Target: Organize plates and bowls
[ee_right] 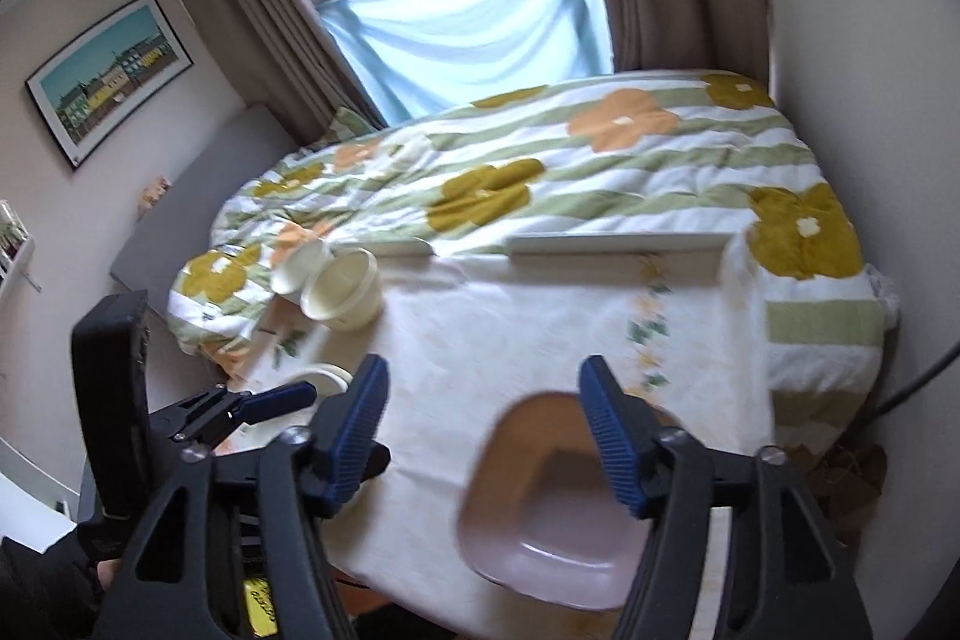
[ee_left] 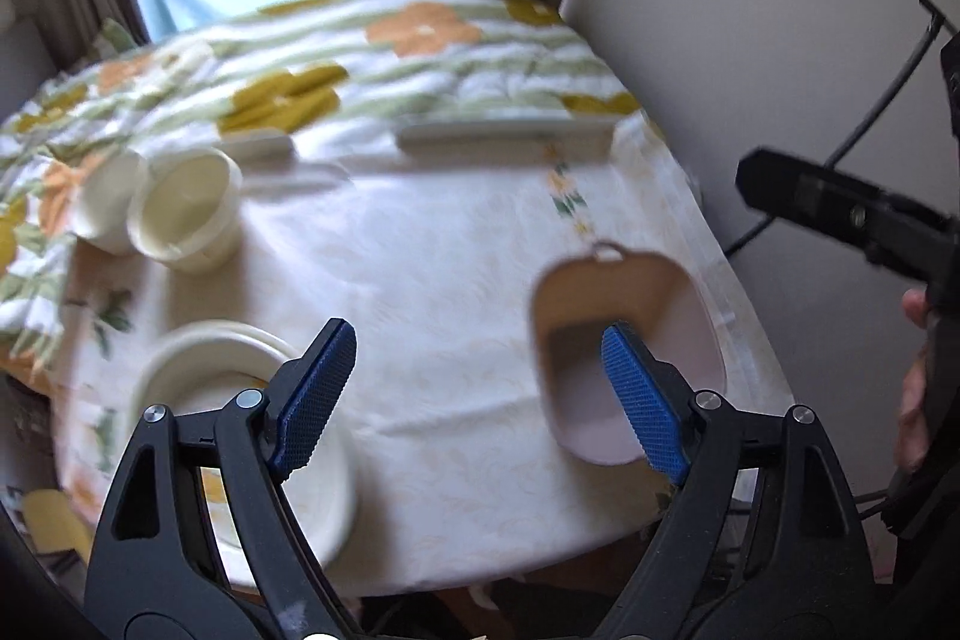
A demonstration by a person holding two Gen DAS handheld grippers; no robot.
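Observation:
A pale pink squarish bowl (ee_left: 636, 358) (ee_right: 558, 514) sits at the table's near right. A white plate or shallow bowl (ee_left: 228, 370) (ee_right: 318, 379) sits at the near left. Two cream cups (ee_left: 186, 208) (ee_right: 345, 289) lie at the far left. My left gripper (ee_left: 480, 394) is open and empty above the near table, between the white plate and the pink bowl. My right gripper (ee_right: 483, 436) is open and empty, just left of and above the pink bowl. The left gripper shows in the right wrist view (ee_right: 264, 403).
The table (ee_left: 444, 280) has a cream cloth. A flowered quilt (ee_right: 600, 166) lies behind it, with flat white pieces (ee_right: 624, 244) at its edge. A wall stands close on the right, with cables (ee_left: 870, 112). Curtains and a window are at the back.

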